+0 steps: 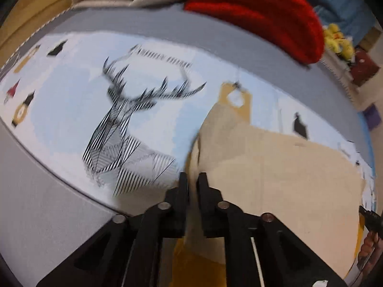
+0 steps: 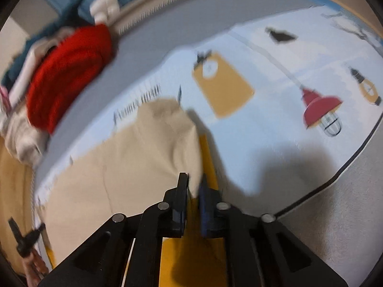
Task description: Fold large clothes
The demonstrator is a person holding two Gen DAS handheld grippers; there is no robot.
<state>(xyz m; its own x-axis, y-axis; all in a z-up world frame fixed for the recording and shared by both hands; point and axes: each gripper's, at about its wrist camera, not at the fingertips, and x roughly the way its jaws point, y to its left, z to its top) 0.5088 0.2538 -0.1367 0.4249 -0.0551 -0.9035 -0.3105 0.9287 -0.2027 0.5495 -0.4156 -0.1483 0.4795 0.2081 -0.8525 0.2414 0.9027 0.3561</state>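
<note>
- we see the cream-beige cloth garment [image 1: 275,167] spread in the lower right of the left wrist view, on a pale blue printed sheet with a line-drawn stag [image 1: 71,95].
- our left gripper [image 1: 193,179] stands at bottom centre, its jaws narrowly apart with a fold of the garment's edge pinched between them.
- in the right wrist view the garment [image 2: 134,157] fills the lower left; our right gripper [image 2: 193,180] nips its bunched corner.
- a red fluffy knit [image 1: 258,12] lies folded in the left wrist view's upper right.

Garment [image 1: 275,179] on printed sheet [image 1: 71,110], piled clothes [image 1: 258,9] behind (bed's far edge)
</note>
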